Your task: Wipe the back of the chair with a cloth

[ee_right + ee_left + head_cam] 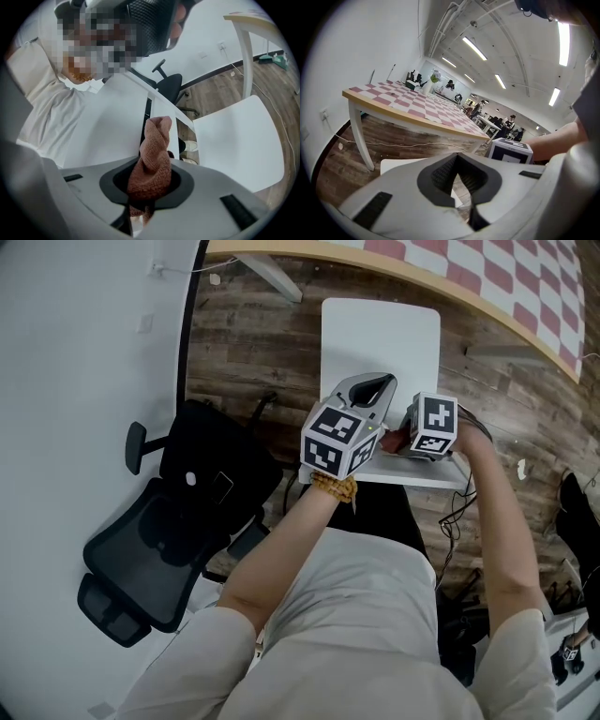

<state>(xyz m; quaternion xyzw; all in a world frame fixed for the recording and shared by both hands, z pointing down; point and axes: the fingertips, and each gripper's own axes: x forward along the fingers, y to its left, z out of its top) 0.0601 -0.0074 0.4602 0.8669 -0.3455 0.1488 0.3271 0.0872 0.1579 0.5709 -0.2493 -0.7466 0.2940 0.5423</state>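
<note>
A white chair [380,343] stands in front of me, its backrest's top edge [412,472] nearest to me. My right gripper [400,440] is shut on a reddish-brown cloth [152,159], which it holds against the top of the backrest [112,126]. The cloth [392,439] shows as a small red patch beside that gripper's marker cube. My left gripper [372,388] hovers just above the backrest and over the seat, to the left of the right one. Its jaws are shut with nothing between them [461,183]. The seat [401,164] lies below it.
A black office chair [178,521] stands at the left against a white wall. A table with a pink checked top [487,277] curves across the far side, on white legs [361,136]. Cables [457,517] lie on the wooden floor at the right.
</note>
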